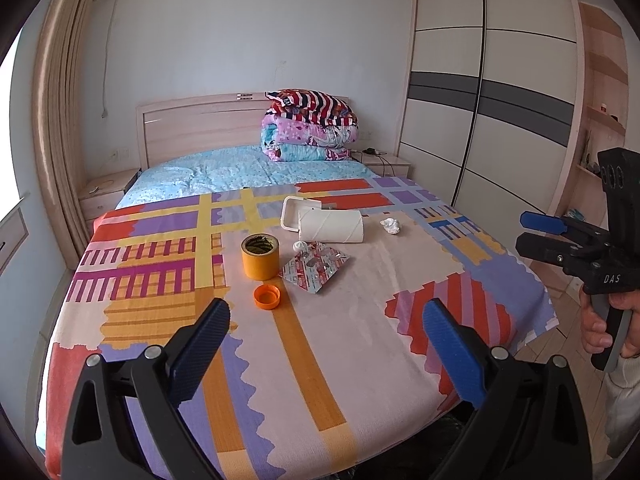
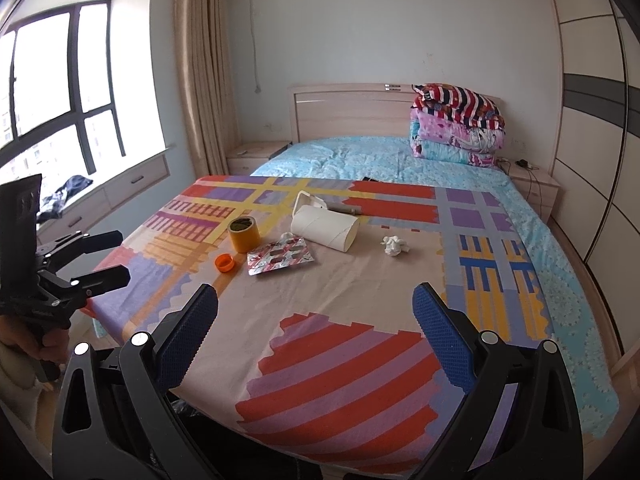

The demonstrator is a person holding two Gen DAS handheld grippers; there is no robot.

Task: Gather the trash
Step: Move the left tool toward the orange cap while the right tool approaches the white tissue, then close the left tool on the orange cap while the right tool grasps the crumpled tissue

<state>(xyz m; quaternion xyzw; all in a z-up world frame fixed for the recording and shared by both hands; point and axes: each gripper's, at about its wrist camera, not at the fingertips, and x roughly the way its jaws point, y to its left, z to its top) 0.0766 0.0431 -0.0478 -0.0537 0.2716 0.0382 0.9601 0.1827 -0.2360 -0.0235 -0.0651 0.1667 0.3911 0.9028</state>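
Trash lies on the patterned blanket [image 1: 360, 320] in the middle of the bed: an orange bottle cap [image 1: 267, 296] [image 2: 224, 262], a yellow tape roll [image 1: 260, 256] [image 2: 243, 234], a foil pill blister [image 1: 315, 267] [image 2: 280, 260], a white cardboard tube [image 1: 331, 225] [image 2: 325, 225] lying on its side, and a crumpled white tissue [image 1: 391, 225] [image 2: 394, 245]. My left gripper [image 1: 326, 330] [image 2: 108, 256] is open at the bed's foot, short of the cap. My right gripper [image 2: 316, 336] [image 1: 532, 232] is open too, holding nothing, off the bed's right side.
A white tray-like lid [image 1: 299, 212] leans behind the tube. Folded quilts [image 1: 310, 128] are stacked by the headboard. Nightstands flank the bed; a wardrobe [image 1: 488, 100] stands on the right, a window seat [image 2: 100, 188] on the left. Black plastic shows below the bed's foot.
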